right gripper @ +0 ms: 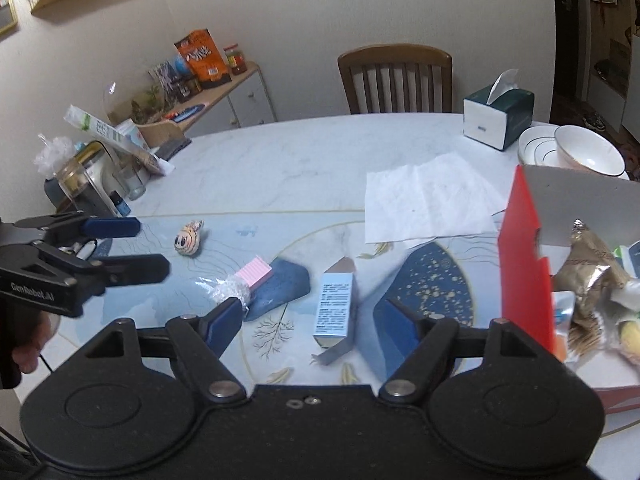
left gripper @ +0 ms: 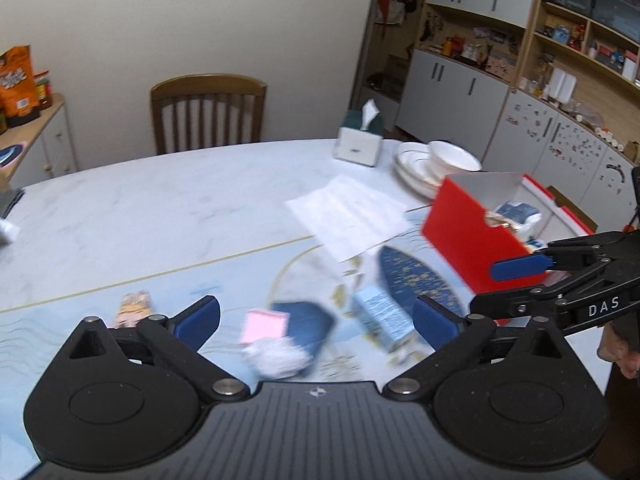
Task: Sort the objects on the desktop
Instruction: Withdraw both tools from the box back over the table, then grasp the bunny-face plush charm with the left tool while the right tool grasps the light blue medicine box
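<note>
Both grippers hover over the patterned mat with their jaws spread wide and nothing between the pads. The left gripper (left gripper: 316, 322) frames a pink notepad (left gripper: 264, 326) and a crumpled clear wrapper (left gripper: 276, 356) lying on the mat below it, touching neither. The right gripper (right gripper: 316, 320) hangs above a light blue carton (right gripper: 335, 305) lying flat, just left of the red box (right gripper: 524, 264) that already holds snack packets.
</note>
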